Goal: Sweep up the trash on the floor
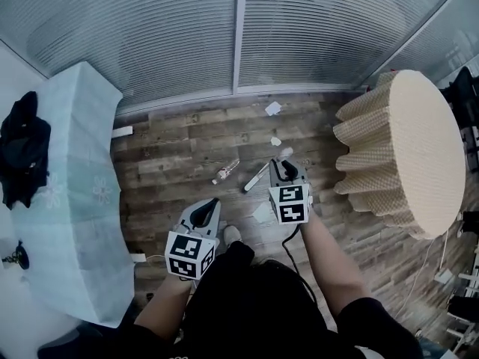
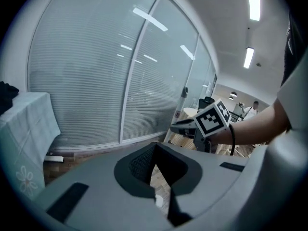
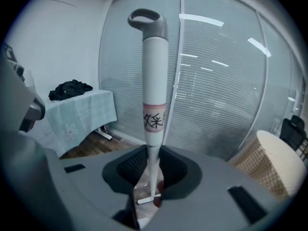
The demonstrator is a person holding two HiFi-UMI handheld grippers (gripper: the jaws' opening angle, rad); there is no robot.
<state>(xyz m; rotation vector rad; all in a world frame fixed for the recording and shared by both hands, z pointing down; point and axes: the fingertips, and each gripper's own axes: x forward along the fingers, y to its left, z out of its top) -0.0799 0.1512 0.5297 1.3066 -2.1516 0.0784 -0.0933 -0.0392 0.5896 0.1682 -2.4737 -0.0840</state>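
Right gripper (image 3: 153, 150): your jaws are clamped on the thin lower shaft of an upright white broom handle (image 3: 155, 81) with a grey loop at its top. Holding it low probably gives you control for short strokes. The brush end is not in view. From the head view, this gripper sits ahead of your body, over the litter.

Left gripper (image 2: 155, 150): jaws slightly apart, nothing between them, only floor showing through the gap. You hold it back near your waist, likely kept free to steady the handle.

Trash, on the wooden floor (image 1: 172, 152): one plastic bottle (image 1: 225, 171) between the two grippers and forward of them; paper scraps (image 1: 273, 108) nearer the glass wall. All look unswept.

Surroundings: cloth-covered table (image 1: 75, 200) on your left, round wicker table (image 1: 419, 140) on your right. The litter lies in the lane between them, so drawing it toward yourself looks simplest.
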